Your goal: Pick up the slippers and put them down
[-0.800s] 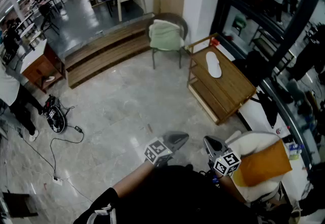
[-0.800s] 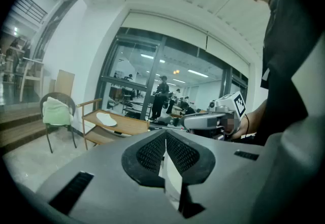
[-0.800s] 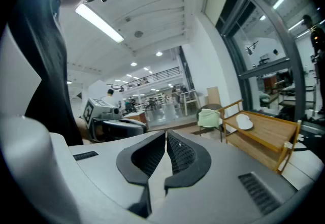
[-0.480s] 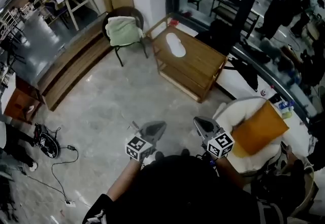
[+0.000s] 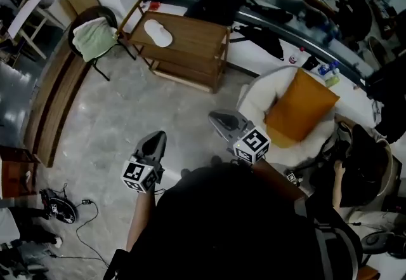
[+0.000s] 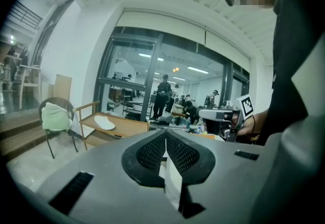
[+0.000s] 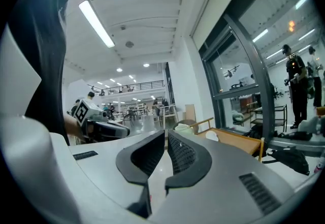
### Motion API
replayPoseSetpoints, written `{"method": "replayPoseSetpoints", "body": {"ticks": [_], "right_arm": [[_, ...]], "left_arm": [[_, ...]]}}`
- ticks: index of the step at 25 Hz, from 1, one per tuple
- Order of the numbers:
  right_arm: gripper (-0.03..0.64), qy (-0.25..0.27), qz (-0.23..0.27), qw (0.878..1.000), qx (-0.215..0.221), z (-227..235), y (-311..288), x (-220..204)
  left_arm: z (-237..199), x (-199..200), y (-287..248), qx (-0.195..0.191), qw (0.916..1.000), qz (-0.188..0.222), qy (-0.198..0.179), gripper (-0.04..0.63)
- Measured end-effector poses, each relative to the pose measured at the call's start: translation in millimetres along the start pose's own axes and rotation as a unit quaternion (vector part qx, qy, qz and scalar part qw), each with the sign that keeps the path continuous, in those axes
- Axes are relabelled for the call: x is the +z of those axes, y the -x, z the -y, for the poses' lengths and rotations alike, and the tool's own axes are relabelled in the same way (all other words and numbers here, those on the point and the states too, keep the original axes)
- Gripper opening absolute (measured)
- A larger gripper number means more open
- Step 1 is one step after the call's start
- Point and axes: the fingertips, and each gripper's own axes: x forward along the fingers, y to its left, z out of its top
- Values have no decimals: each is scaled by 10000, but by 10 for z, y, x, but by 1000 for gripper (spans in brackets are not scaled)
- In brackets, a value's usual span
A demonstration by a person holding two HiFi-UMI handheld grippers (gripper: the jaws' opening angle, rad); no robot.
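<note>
A wooden bench (image 5: 198,36) carries one white slipper (image 5: 158,33) on its top

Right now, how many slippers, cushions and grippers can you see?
Slippers: 1, the white slipper on the wooden table.
Cushions: 2, the green cushion and the orange cushion.
Grippers: 2, the left gripper and the right gripper, both shut and empty.
Total: 5.

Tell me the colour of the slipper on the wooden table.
White slipper; the head view shows it best.
</note>
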Motion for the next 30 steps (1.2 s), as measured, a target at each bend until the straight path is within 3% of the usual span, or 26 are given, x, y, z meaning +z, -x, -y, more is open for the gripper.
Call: {"method": "replayPoseSetpoints", "body": {"ticks": [6,11,16,21,30], "right_arm": [[28,-199,-182,9996,-49,232,424,-167],[28,-467,-357,9982,-89,421,521,-490],[28,-544,-390,9977,-80,514,231,-560],[28,-405,-473,9979,-153,632,-271,-515],[28,-241,-703,9962,-449,1040,-1434,-201]], "left_arm": [[390,137,-288,-145,9999,-29,-60,12],[337,79,-254,126,9999,-43,-1,12],[-65,-17,-249,229,9995,-145,189,12],[-527,-108,-392,92,9993,-199,299,12],[-1616,230,-719,-258,9989,19,399,12]]}}
